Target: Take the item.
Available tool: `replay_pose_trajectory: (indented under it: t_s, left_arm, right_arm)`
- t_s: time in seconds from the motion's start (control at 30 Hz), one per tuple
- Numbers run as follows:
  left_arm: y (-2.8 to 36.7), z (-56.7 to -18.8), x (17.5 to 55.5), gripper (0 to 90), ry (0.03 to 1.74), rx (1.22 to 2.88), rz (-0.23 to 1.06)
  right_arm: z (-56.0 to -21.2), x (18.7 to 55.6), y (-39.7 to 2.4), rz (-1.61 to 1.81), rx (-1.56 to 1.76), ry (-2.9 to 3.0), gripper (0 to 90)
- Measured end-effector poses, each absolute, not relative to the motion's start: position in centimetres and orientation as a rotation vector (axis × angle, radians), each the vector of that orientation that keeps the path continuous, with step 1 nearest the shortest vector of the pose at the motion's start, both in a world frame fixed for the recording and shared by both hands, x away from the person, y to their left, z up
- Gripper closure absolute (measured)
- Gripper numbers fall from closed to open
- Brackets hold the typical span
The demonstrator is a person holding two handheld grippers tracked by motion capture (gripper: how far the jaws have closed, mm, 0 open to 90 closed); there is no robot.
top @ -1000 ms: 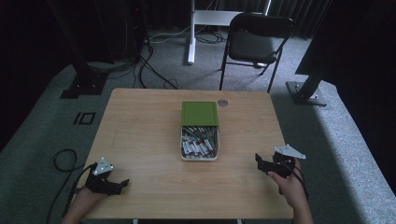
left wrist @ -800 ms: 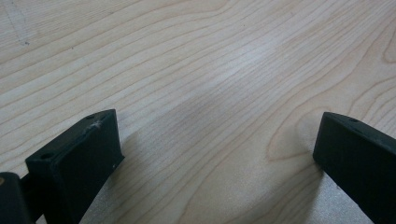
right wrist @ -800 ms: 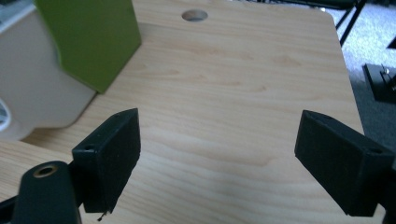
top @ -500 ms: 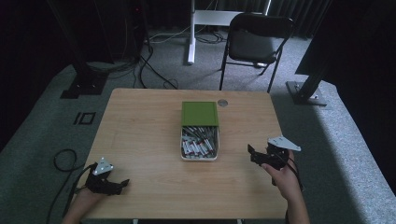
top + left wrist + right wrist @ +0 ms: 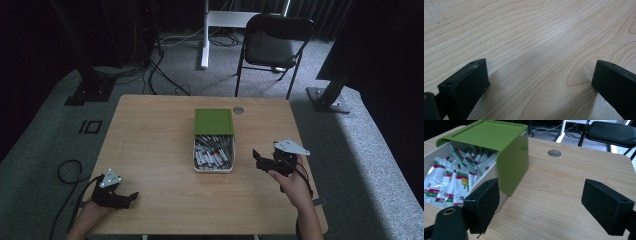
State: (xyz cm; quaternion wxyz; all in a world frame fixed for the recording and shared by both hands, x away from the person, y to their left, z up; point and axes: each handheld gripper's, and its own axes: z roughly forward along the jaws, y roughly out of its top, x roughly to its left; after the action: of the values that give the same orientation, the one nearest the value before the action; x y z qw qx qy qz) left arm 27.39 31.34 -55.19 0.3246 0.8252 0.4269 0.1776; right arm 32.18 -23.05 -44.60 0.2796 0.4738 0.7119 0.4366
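Right gripper [image 5: 258, 159] near box [image 5: 213, 150] w/ green lid [image 5: 214, 121]; left gripper [image 5: 131, 196] at table [image 5: 150, 135] corner.

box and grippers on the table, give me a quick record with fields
box: white tray at mid-table, holding packets
lid: green lid slid back over the far half of the box, near half uncovered
contents: white sachets with red and green print, lying loose in a heap
left gripper: left gripper low at the near left corner, open, nothing between its jaws, bare wood under it
right gripper: right gripper right of the box, open, empty, pointed toward it
table: wooden table, round hole near the far edge
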Motion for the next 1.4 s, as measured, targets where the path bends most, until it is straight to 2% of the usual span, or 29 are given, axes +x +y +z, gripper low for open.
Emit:
replay_pose_trajectory:
  t_s: [1.27,1.4]
  left_arm:
    - [31.4,-55.2,27.4,1.7,1.118,2.164,0.467]
    - [31.4,-55.2,27.4,1.7,1.118,2.164,0.468]
  right_arm:
    - [-44.1,33.1,-12.9,1.237,1.046,2.106,16.8]
    - [-44.4,33.2,-12.1,1.249,1.041,2.119,20.1]
